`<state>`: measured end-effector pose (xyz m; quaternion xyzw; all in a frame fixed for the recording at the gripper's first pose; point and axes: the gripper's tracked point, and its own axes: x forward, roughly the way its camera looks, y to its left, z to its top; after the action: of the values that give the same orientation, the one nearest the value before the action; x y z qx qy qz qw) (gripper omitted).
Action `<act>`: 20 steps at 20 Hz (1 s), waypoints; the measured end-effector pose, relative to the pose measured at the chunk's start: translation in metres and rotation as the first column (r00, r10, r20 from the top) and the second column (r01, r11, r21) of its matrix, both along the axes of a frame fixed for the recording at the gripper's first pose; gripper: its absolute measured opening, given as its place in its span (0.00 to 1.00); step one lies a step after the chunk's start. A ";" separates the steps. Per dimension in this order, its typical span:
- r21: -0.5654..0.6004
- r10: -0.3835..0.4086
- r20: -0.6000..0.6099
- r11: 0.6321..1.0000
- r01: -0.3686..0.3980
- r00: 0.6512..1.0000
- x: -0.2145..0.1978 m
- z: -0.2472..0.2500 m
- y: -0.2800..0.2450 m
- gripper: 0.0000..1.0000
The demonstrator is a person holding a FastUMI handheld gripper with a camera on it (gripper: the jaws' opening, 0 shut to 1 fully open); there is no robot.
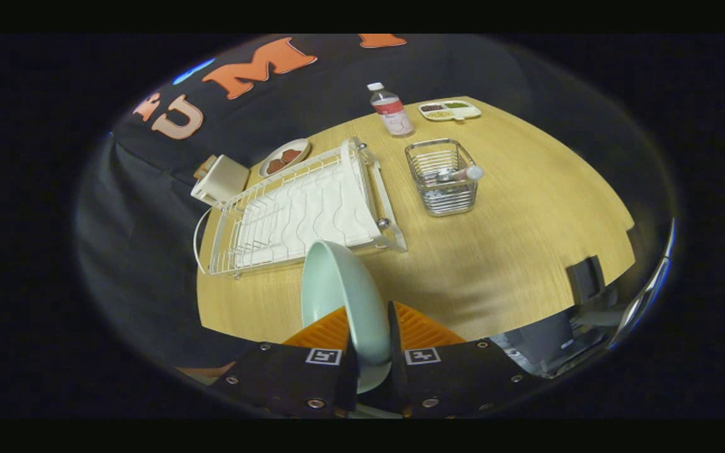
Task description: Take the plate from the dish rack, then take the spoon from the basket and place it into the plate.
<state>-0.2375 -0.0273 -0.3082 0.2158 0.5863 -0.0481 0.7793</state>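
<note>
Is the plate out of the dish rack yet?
Out. The plate stands on edge, pinched in the claw, held clear of the empty dish rack.

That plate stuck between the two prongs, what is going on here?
A person is working a hand-held gripper, and its two fingers are shut on a pale plate, held on edge above the wooden table. The white dish rack just beyond it now holds no dishes, so the plate is already out. Farther off stands a wire basket with the spoon lying in it, not yet picked up.
</note>
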 end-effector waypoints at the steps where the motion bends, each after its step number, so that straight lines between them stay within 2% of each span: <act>1: 0.020 -0.004 0.007 1.000 0.004 1.000 -0.001 -0.007 0.002 0.22; 5: 0.060 -0.002 -0.011 0.998 0.003 1.000 -0.008 -0.036 0.006 0.22; 10: 0.156 -0.079 0.013 0.985 0.076 0.997 0.000 -0.057 0.016 0.22; 12: 0.130 -0.116 0.039 0.985 0.110 0.992 0.009 -0.065 0.007 0.23; 16: 0.045 -0.062 0.085 0.997 0.059 0.994 0.018 -0.068 -0.012 0.23; 20: 0.027 -0.046 0.155 0.999 0.043 0.987 0.038 -0.055 -0.020 0.31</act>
<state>-0.1995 -0.0470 -0.3627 0.2411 0.5192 -0.0416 0.8189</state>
